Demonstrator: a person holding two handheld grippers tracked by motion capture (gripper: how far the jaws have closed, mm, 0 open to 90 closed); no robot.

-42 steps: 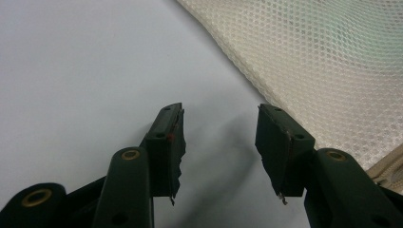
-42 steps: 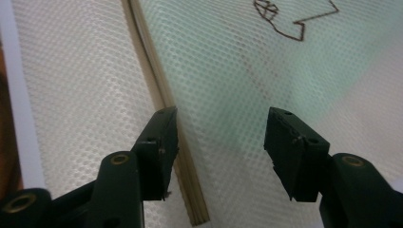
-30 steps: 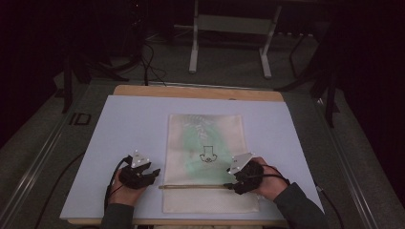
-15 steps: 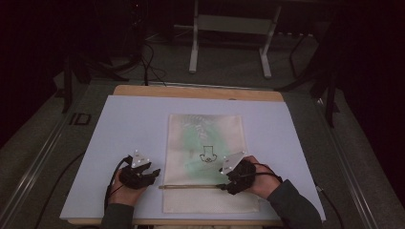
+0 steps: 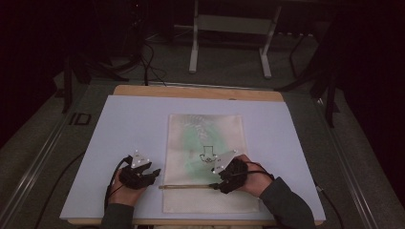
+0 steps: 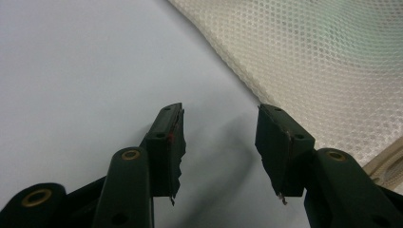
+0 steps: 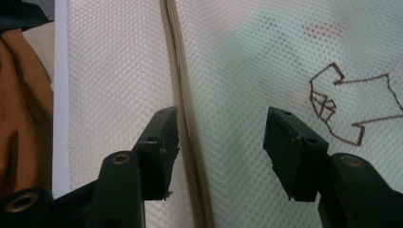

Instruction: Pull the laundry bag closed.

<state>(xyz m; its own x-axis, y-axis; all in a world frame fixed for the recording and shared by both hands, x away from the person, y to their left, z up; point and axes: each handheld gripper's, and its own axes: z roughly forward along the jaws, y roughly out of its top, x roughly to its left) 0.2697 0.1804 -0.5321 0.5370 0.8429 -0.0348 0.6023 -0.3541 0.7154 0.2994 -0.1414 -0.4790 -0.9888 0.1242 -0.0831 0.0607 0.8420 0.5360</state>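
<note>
Slid toward nine o'clock over the mesh cloth [image 5: 205,162], right gripper [image 5: 220,179] wide open, empty, astride the thin stick [image 5: 186,186]; next, closing on it.

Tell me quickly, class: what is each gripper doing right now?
Left gripper: open, empty, above the pale blue table sheet.
Right gripper: open, astride the thin wooden stick, not gripping.

A cream honeycomb-patterned mesh mat [image 5: 205,143] is washed with pale green, and a dark brown outline [image 7: 349,102] is drawn on it. Beneath the mat, a pale lavender table cover [image 5: 129,124] is seen; a tan rod [image 5: 186,186] lies across the mat.
</note>
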